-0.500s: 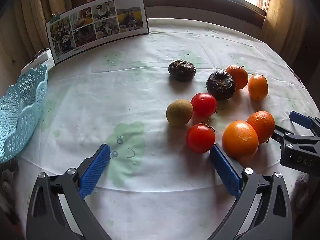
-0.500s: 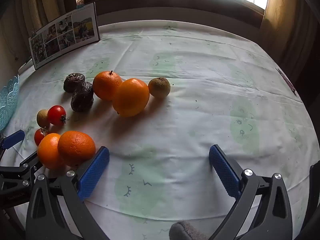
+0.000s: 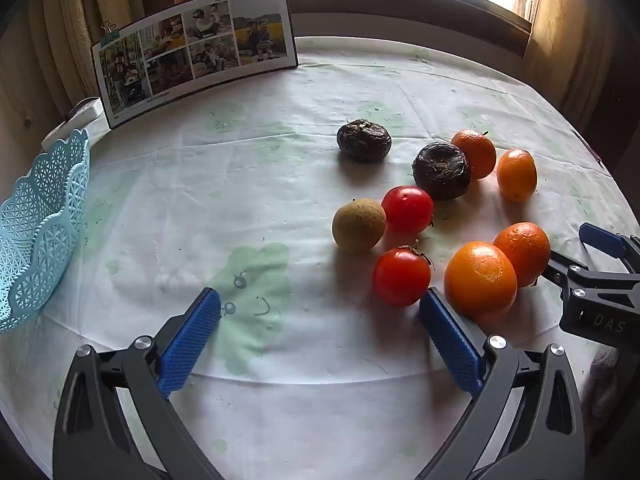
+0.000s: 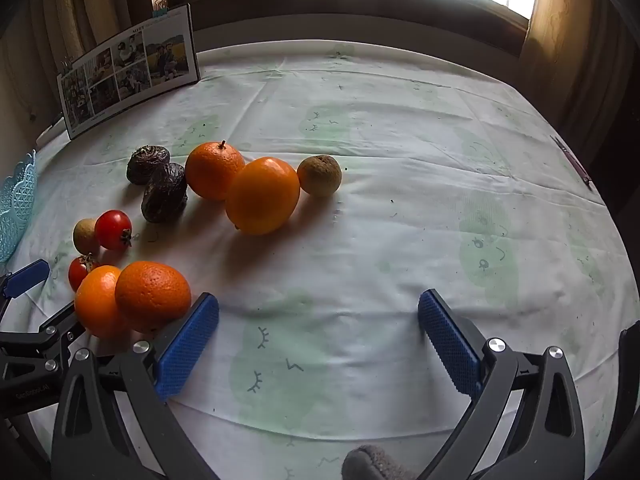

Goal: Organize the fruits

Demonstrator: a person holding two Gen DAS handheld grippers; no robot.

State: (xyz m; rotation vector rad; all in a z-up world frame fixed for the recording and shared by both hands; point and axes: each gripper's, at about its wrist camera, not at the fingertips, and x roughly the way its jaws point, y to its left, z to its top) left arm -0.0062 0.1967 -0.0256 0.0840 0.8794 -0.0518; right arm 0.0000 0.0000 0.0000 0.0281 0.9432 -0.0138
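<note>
Basket [image 3: 40, 224] left; fruits [image 3: 440, 216] right; photo board [image 3: 192, 52] behind.

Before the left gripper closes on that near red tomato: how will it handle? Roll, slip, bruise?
The near red tomato looks round, resting on flat cloth, so a nudge would probably roll it. Its skin is glossy, so it may slip, though the ribbed blue pads should help. It is probably soft: squeeze gently. It sits close to the orange, leaving little finger room.

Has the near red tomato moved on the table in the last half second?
No. In the left wrist view the near tomato sits at the same spot beside the brown fruit and the big orange, as before.
</note>
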